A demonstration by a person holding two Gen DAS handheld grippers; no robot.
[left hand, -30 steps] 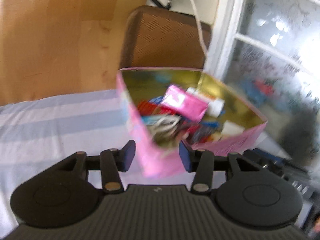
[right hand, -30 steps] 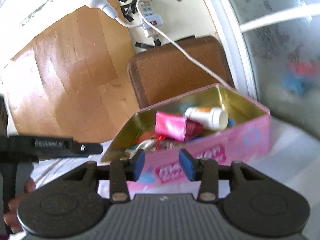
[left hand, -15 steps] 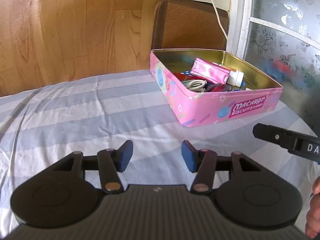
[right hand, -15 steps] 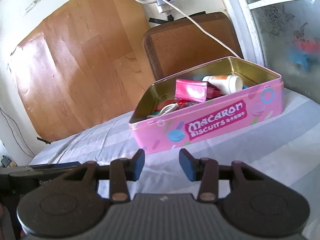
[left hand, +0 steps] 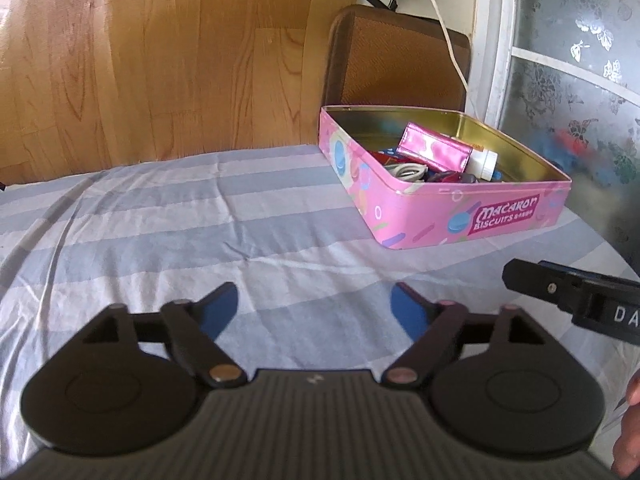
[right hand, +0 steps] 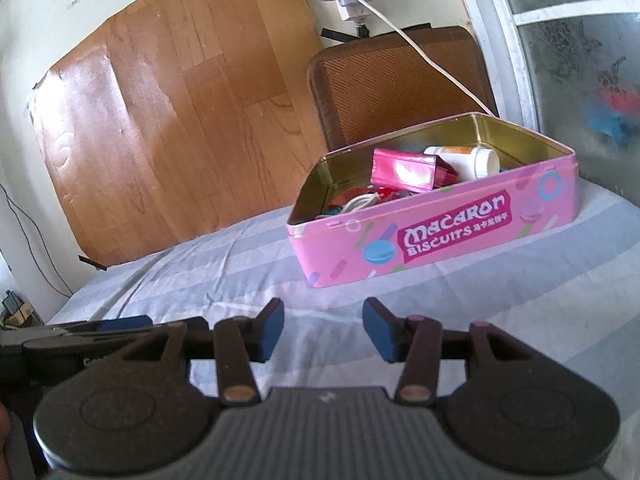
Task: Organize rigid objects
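A pink Macaron Biscuits tin (left hand: 472,224) (right hand: 440,240) stands lidless on the striped cloth, far right in the left wrist view, right of centre in the right wrist view. Inside lie a shiny pink pouch (left hand: 434,152) (right hand: 402,170), a white bottle (left hand: 484,162) (right hand: 466,158), a white cable and several small items. My left gripper (left hand: 316,306) hovers over bare cloth well short of the tin, jaws opening wide, nothing between them. My right gripper (right hand: 323,328) sits in front of the tin's near corner, jaws opening, also with nothing between them.
A blue-and-white striped cloth (left hand: 160,220) covers the table. A brown chair back (left hand: 392,64) stands behind the tin, with a wood-grain panel (left hand: 160,52) to its left and a frosted glass door (left hand: 580,80) to its right. A white power cord (right hand: 432,60) hangs over the chair.
Both grippers have drawn back from the tin, which now rests on the cloth farther away. The left jaws have spread much wider; the right jaws widened slightly.
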